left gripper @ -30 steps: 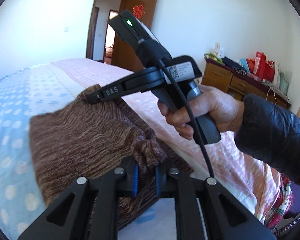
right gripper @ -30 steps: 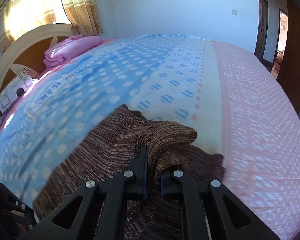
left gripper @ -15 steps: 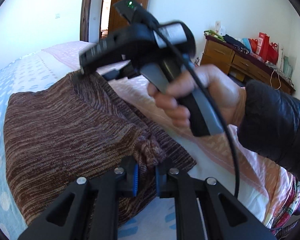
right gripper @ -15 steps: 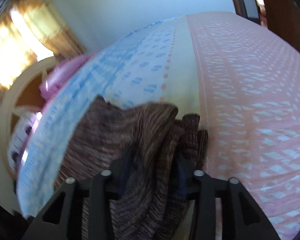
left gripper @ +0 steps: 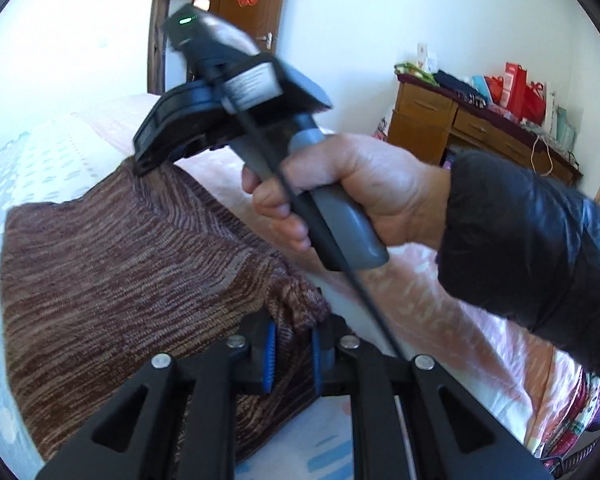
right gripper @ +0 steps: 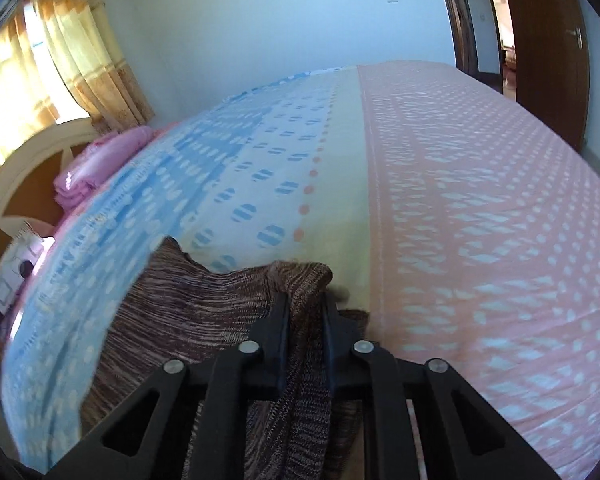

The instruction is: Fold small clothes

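A brown striped knit garment (left gripper: 112,280) lies spread on the bed. My left gripper (left gripper: 292,350) is shut on its near bunched corner. My right gripper (right gripper: 306,316) is shut on another corner of the same knit (right gripper: 204,312), lifted a little off the sheet. In the left wrist view the right gripper (left gripper: 144,164) pinches the far corner, held by a hand in a dark sleeve. The cloth hangs stretched between the two grippers.
The bed sheet is blue dotted (right gripper: 172,184) on one side and pink patterned (right gripper: 480,200) on the other. Folded pink bedding (right gripper: 96,164) lies by the headboard. A wooden dresser (left gripper: 460,124) with bags stands by the wall. A brown door (right gripper: 548,40) is open.
The right gripper swung its corner of the knit sideways and then back. The left gripper kept its hold on the near corner, and the cloth now stretches tauter between them.
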Action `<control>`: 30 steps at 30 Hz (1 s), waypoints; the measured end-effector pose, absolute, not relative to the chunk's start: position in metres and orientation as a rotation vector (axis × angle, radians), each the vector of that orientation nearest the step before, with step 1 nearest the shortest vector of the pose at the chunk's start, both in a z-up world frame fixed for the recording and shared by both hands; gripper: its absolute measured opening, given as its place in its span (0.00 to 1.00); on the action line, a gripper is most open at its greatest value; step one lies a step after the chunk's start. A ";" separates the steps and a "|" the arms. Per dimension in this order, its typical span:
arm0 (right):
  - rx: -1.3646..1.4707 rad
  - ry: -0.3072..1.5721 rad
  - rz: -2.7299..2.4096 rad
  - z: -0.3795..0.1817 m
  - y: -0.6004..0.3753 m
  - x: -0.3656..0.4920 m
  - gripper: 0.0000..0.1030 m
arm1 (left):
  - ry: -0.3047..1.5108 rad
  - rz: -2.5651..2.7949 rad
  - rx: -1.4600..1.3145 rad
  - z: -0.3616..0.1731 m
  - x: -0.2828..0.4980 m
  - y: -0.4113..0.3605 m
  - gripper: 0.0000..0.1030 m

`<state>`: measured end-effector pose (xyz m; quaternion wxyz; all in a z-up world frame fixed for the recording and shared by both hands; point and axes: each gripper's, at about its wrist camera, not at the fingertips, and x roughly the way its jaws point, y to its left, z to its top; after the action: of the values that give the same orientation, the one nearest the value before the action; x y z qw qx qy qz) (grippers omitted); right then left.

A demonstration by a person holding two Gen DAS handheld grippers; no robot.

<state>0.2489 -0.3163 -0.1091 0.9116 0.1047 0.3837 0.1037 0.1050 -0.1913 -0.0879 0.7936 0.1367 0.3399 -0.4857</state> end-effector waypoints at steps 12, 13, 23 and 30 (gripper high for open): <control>0.111 0.792 0.020 -0.110 -0.326 0.214 0.26 | 0.712 -1.058 0.236 -0.073 0.086 -0.159 0.56; 0.108 0.779 -0.025 -0.104 -0.331 0.195 0.26 | 0.697 -1.054 0.218 -0.068 0.082 -0.146 0.62; 0.168 0.733 0.104 -0.090 -0.286 0.079 0.26 | 0.678 -0.710 0.029 -0.047 0.126 -0.072 0.70; 0.126 0.856 0.082 -0.132 -0.261 0.069 0.14 | 0.885 -0.507 0.040 -0.101 0.165 -0.073 0.67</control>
<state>0.0686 -0.2612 -0.1320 0.9071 0.0610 0.4145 0.0398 0.1645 -0.0726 -0.1010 0.8726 0.0191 0.4234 -0.2428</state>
